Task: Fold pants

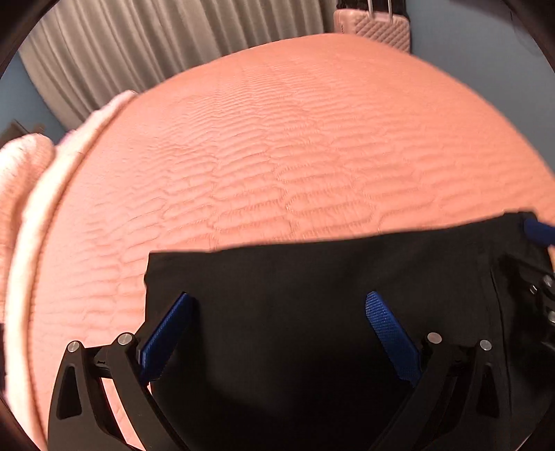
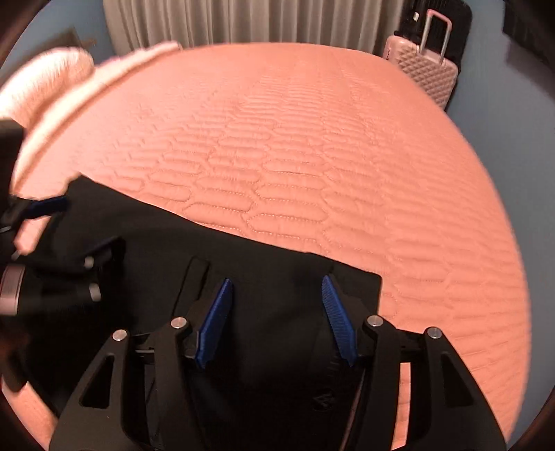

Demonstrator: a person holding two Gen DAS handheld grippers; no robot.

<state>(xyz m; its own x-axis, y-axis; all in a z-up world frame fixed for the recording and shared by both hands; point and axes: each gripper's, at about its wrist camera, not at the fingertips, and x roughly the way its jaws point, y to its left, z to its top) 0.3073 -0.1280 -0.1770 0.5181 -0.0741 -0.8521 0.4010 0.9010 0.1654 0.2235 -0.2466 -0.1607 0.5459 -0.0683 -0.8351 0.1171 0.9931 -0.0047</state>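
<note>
Here the left claw [image 1: 277, 329] hangs over the black pants [image 1: 312, 277], its blue pads spread wide with nothing pinched between them. The right claw [image 2: 277, 319] is likewise released, pads parted above the same dark cloth, none of it gripped. The pants lie flat on the bed [image 1: 277, 138], along its near edge, their far hem running straight across the salmon quilted cover.

Only the right wrist view shows a pocket seam just left of its pads and the square right corner of the pants; only the left wrist view shows their left corner. Each view catches the other claw at its margin, blurred. Beyond the bed's far edge hang grey curtains [image 2: 242, 24], and a pink suitcase [image 2: 426, 69] stands by the far right corner, cut off in the left view. The near part of the pants is lost in shadow under both claws.
</note>
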